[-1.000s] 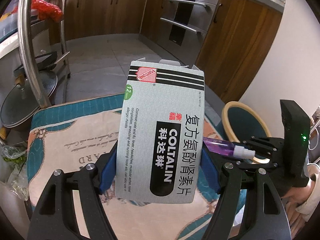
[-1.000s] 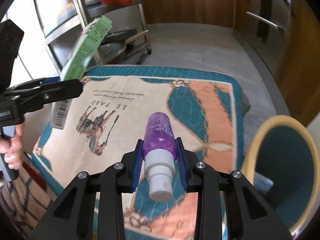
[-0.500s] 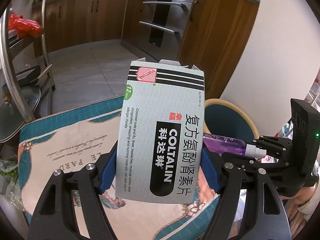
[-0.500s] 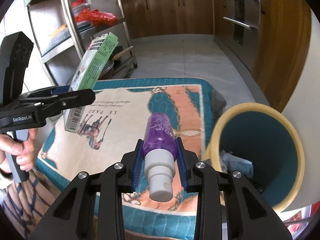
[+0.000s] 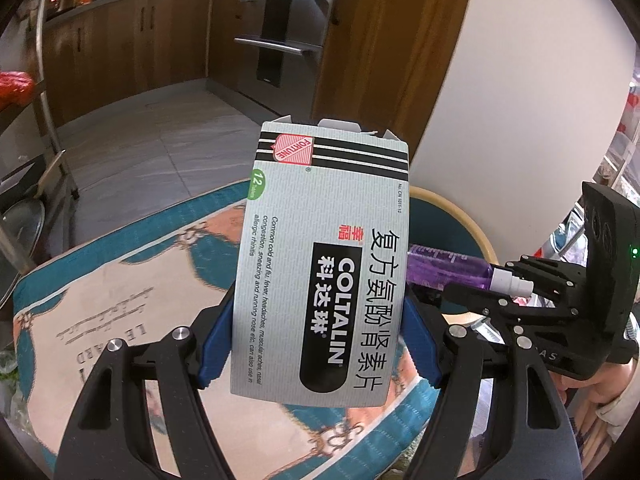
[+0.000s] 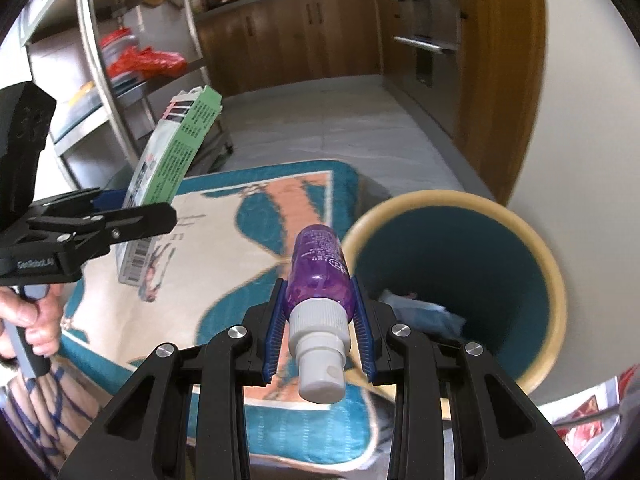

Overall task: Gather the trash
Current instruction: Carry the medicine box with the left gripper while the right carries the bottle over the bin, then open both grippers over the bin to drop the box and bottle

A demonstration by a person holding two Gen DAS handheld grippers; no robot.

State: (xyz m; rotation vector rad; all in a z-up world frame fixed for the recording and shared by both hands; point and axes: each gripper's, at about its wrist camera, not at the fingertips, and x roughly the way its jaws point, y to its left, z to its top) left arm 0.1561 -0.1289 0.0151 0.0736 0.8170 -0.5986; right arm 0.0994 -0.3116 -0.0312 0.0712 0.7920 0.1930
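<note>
Over a patterned cloth (image 6: 256,240) in a wood-cabinet kitchen, left fingers (image 5: 320,344) grip a box (image 5: 324,264), right fingers (image 6: 320,320) a bottle (image 6: 320,280)

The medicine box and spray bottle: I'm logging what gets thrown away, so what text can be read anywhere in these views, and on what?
"COLTALIN", on the medicine box in the left gripper.
"FORTUNE", red badge, same box.
"12", green circle, same box.
"Common cold and flu, fever, headaches...", small print, same box.
"LE PARD", on the tablecloth.
Purple spray bottle in the right gripper: label too blurred.
</note>
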